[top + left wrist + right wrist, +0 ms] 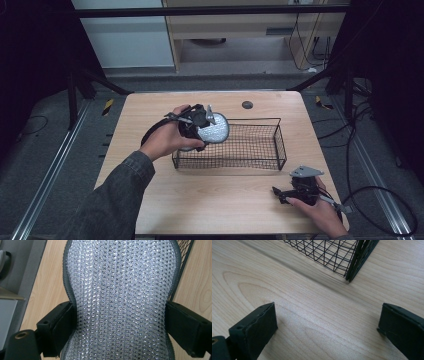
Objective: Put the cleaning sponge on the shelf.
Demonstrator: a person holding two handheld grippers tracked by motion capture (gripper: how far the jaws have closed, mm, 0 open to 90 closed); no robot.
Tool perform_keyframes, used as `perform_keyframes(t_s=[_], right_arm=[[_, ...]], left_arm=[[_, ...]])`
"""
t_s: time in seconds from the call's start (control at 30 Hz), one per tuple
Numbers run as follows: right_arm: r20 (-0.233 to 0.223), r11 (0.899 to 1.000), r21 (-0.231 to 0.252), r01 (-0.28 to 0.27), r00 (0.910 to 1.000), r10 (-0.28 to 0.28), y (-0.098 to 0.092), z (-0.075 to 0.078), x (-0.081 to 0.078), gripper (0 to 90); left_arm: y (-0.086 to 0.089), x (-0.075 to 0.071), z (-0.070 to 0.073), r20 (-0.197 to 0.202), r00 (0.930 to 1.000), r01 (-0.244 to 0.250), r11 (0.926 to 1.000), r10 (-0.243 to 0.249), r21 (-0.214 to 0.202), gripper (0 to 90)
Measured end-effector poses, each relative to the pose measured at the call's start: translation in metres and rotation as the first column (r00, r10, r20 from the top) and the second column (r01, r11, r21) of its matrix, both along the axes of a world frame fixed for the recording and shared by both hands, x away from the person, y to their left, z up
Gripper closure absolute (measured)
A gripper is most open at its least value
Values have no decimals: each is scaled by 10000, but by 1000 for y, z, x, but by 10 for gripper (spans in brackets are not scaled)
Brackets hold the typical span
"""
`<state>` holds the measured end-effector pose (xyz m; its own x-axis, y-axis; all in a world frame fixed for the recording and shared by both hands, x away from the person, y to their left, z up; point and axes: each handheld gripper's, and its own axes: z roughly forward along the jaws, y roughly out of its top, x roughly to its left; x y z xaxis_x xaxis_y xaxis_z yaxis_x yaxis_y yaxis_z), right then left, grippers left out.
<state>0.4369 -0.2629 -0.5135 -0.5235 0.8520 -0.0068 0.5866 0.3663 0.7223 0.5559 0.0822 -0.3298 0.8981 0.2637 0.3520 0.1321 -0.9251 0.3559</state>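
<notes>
A flat oval piece of silvery mesh [214, 129] with a dark grey rim hangs over the left end of the black wire basket [260, 159]. My left gripper [200, 124] is shut on the mesh piece [121, 297], its two black pads pressing the narrow waist from both sides. My right gripper [280, 192] rests near the table's front right corner, open, with bare wood between its pads [257, 327]. A corner of the wire basket [352, 262] lies ahead of the right gripper.
The wooden table [150, 125] has a round dark cable hole [247, 104] near its far edge. Floor rails and cables run along both sides of the table. Bare wood lies in front of the basket.
</notes>
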Motion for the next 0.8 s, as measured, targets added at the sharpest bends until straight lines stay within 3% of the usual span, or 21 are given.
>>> perform_keyframes(t_s=[0.3, 0.47, 0.8], right_arm=[[-3, 10000, 43, 4, 10000, -4, 0, 0, 0, 19], [15, 10000, 11, 7, 10000, -7, 1, 0, 1, 12], [12, 10000, 21, 13, 10000, -13, 1, 0, 2, 12]], left_arm=[[-9, 2, -4, 49, 9997, 237, 9994, -238, 264, 113], [-11, 4, -3, 90, 9997, 241, 9997, -241, -8, 113], [-16, 11, -15, 7, 9994, 354, 9988, -354, 343, 113]])
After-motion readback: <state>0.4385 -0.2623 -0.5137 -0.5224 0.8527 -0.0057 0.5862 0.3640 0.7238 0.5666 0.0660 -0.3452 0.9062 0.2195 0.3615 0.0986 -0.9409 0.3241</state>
